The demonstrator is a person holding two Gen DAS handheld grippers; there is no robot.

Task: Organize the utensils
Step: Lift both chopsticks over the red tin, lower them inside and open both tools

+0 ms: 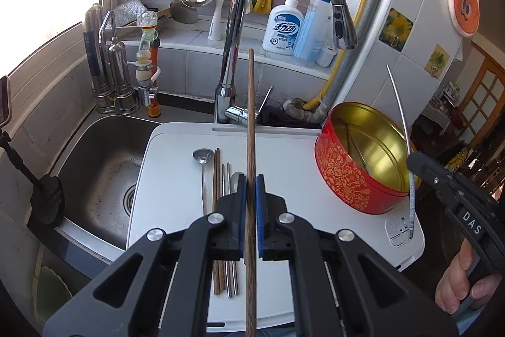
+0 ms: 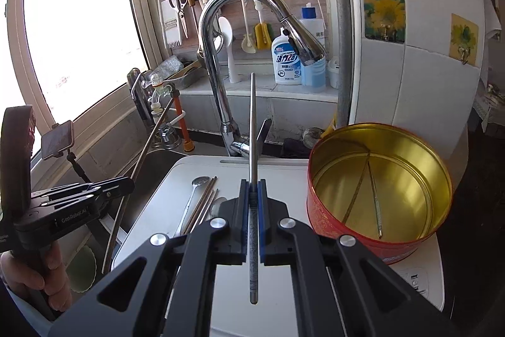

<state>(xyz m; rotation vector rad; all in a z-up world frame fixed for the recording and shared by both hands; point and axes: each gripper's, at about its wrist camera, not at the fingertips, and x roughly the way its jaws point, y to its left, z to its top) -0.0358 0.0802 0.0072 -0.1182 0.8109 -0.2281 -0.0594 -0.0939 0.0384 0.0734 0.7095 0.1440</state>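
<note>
While my left gripper (image 1: 251, 179) clamps a wooden chopstick (image 1: 251, 116) and my right gripper (image 2: 252, 183) a metal chopstick (image 2: 252, 128), both pointing lengthwise ahead, the red tin (image 2: 318, 210) lies right, nearer my right.

The brown wooden chopstick (image 1: 251, 128) runs off the bottom edge; the hand-held gripper hides the lower ends of the utensils lying on the white worktop (image 1: 176, 179).

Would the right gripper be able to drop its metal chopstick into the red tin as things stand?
Probably yes: the red tin is open-topped beside the right gripper, nothing stands between them, and the metal chopstick is clamped.
</note>
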